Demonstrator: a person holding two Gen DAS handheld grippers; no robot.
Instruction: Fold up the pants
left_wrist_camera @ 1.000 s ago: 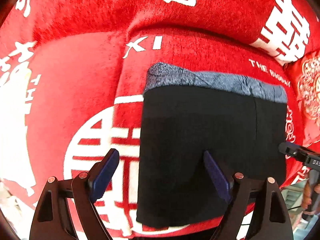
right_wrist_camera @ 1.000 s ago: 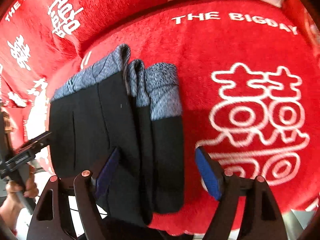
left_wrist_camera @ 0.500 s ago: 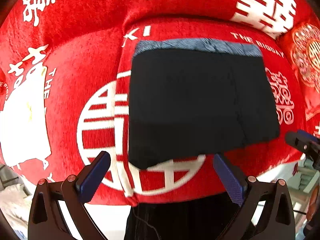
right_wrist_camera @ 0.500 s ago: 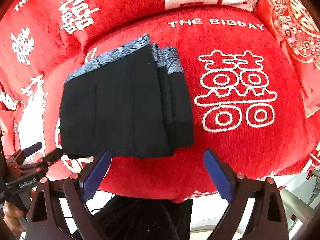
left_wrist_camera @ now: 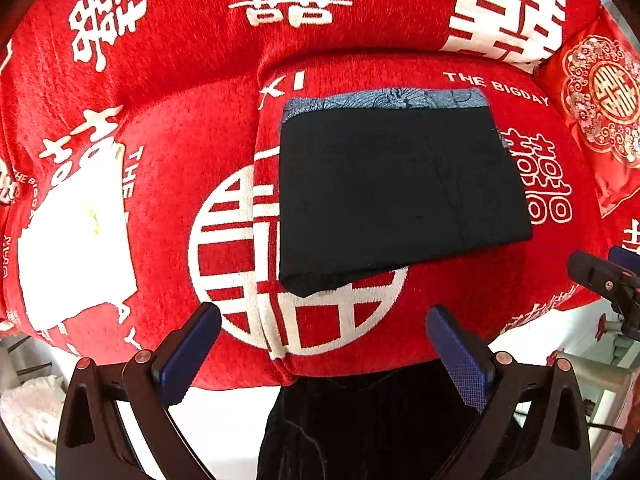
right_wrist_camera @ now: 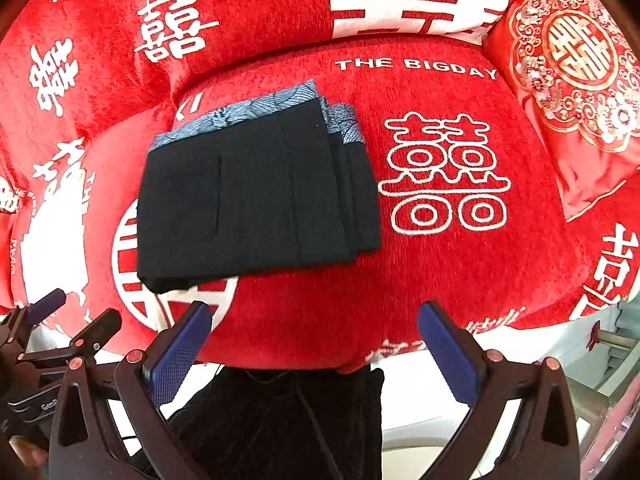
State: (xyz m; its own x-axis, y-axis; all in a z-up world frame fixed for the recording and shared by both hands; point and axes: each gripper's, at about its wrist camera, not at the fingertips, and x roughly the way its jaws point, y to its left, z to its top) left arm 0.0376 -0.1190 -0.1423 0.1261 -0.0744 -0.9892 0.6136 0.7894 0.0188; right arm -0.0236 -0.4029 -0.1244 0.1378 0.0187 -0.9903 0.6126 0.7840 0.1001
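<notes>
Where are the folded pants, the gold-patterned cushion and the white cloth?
pants [right_wrist_camera: 256, 192], right wrist view, middle of the black top layer
cushion [right_wrist_camera: 568, 60], right wrist view, its gold medallion
white cloth [left_wrist_camera: 76, 248], left wrist view, middle of the cloth

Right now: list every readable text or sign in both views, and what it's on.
"THE BIGDAY": white, on the red sofa cover, behind the folded black pants.
"囍" double-happiness signs: white, all over the cover.
"囍" in gold: on the red cushion.
"XI": cover, partly hidden.
Small lettering on the cover's front edge: unreadable.
</notes>
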